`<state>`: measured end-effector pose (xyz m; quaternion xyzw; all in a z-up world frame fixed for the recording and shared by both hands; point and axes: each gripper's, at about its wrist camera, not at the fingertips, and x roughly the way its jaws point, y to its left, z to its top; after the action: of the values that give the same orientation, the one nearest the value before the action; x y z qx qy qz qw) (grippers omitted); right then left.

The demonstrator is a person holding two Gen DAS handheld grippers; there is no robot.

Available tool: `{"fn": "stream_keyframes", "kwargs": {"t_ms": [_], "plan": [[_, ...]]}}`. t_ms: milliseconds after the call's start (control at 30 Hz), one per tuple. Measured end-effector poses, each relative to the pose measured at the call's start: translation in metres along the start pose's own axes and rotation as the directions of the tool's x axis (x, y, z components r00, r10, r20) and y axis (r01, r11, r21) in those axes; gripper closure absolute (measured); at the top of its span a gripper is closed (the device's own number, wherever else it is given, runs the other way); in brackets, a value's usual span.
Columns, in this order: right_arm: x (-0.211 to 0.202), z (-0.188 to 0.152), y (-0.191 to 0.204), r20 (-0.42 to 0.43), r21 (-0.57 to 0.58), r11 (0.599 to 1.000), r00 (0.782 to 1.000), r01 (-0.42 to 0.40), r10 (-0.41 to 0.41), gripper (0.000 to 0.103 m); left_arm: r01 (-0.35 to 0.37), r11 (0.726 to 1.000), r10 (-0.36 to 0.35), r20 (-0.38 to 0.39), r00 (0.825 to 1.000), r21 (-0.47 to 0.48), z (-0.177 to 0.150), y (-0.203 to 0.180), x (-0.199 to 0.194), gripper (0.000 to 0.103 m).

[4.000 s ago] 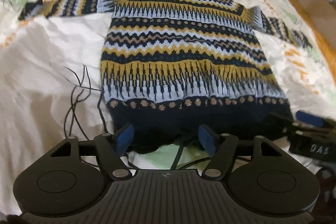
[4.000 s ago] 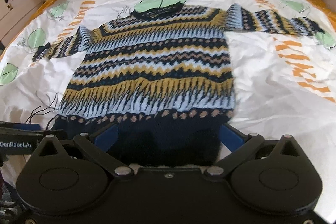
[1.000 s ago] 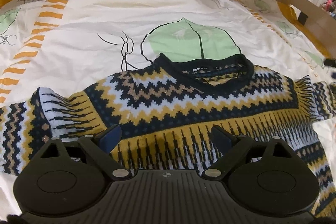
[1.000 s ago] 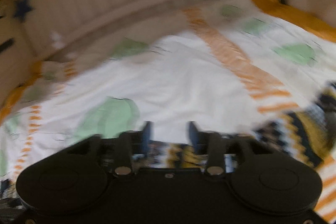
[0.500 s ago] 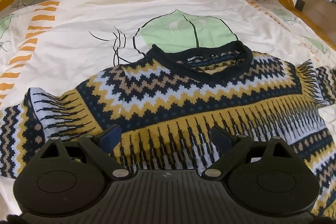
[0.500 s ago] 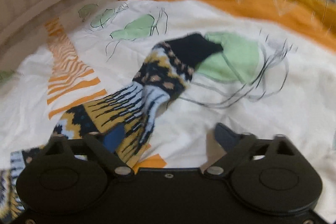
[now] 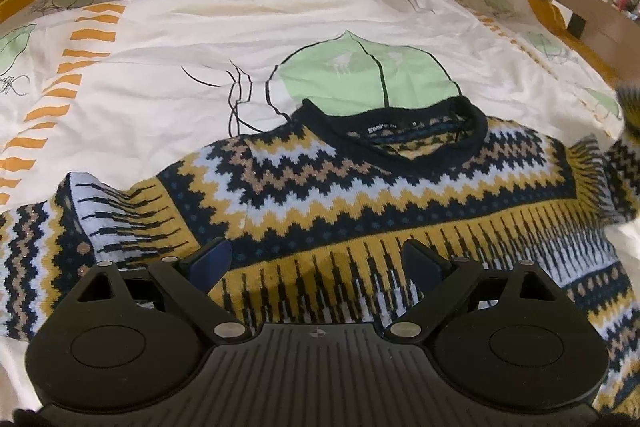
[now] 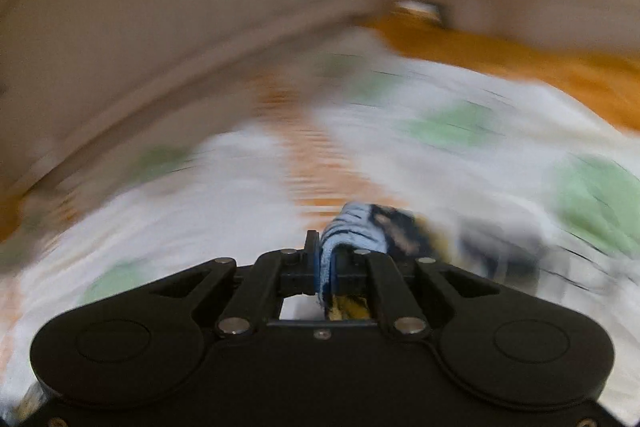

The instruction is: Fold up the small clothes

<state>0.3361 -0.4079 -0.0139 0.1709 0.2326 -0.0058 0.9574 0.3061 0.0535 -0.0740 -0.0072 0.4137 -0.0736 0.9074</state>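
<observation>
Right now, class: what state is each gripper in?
Left gripper: open, holding nothing, above the sweater.
Right gripper: closed on the sweater's sleeve.

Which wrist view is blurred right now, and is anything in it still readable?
Right wrist view: heavy motion smear across the bedsheet and bed frame; only the right gripper stays sharp, shut on the sweater sleeve. Left wrist view: sharp, fisheye-bent edges, left gripper open over the sweater.

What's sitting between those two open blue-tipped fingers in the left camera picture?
In the left wrist view, only the sweater lies between the open left gripper's fingers: its yellow and navy striped band, flat on the bedspread.
</observation>
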Motion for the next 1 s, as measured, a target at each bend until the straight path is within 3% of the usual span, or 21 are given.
{"fn": "stream_keyframes", "kwargs": {"t_ms": [100, 233, 333, 400, 500, 533, 567, 667, 867, 933, 1000], "plan": [[-0.01, -0.019, 0.079, -0.074, -0.18, 0.962, 0.978, -0.204, 0.194, 0.091, 0.0, 1.0, 0.0, 0.004, 1.0, -0.015, 0.002, 0.003, -0.001, 0.01], [-0.008, -0.081, 0.169, -0.27, -0.394, 0.834, 0.917, -0.385, 0.296, 0.091, -0.004, 1.0, 0.004, 0.009, 1.0, -0.024, 0.003, 0.007, -0.003, 0.01], [-0.002, -0.135, 0.211, -0.377, -0.507, 0.734, 0.883, -0.451, 0.282, 0.091, -0.005, 0.999, 0.005, 0.008, 1.0, -0.033, 0.004, 0.009, -0.003, 0.01], [0.001, -0.164, 0.225, -0.425, -0.551, 0.689, 0.869, -0.471, 0.254, 0.09, -0.004, 0.999, 0.004, 0.01, 1.0, -0.035, 0.004, 0.01, -0.003, 0.01], [-0.001, -0.184, 0.227, -0.466, -0.6, 0.647, 0.863, -0.47, 0.194, 0.075, -0.003, 0.999, 0.004, 0.014, 1.0, -0.037, 0.004, 0.01, -0.004, 0.01], [-0.004, -0.185, 0.222, -0.473, -0.602, 0.64, 0.859, -0.478, 0.197, 0.061, -0.003, 0.999, 0.003, 0.015, 1.0, -0.037, 0.004, 0.01, -0.004, 0.01], [-0.01, -0.184, 0.218, -0.473, -0.595, 0.642, 0.856, -0.484, 0.207, 0.052, -0.003, 0.999, 0.003, 0.015, 1.0, -0.036, 0.004, 0.01, -0.003, 0.01], [-0.028, -0.173, 0.203, -0.458, -0.571, 0.673, 0.863, -0.47, 0.214, 0.04, -0.003, 1.0, 0.004, 0.019, 1.0, -0.027, 0.002, 0.007, -0.003, 0.01], [-0.027, -0.149, 0.159, -0.362, -0.437, 0.814, 0.903, -0.383, 0.231, 0.036, 0.004, 1.0, -0.004, 0.022, 1.0, 0.015, -0.004, -0.006, -0.005, 0.01], [-0.02, -0.141, 0.146, -0.343, -0.358, 0.86, 0.908, -0.364, 0.241, 0.036, 0.012, 0.999, -0.013, 0.034, 0.999, 0.041, -0.007, -0.013, -0.01, 0.01], [-0.015, -0.134, 0.138, -0.328, -0.317, 0.88, 0.912, -0.353, 0.247, 0.036, 0.004, 0.998, -0.008, 0.054, 0.998, 0.062, -0.009, -0.021, -0.016, 0.01]]}}
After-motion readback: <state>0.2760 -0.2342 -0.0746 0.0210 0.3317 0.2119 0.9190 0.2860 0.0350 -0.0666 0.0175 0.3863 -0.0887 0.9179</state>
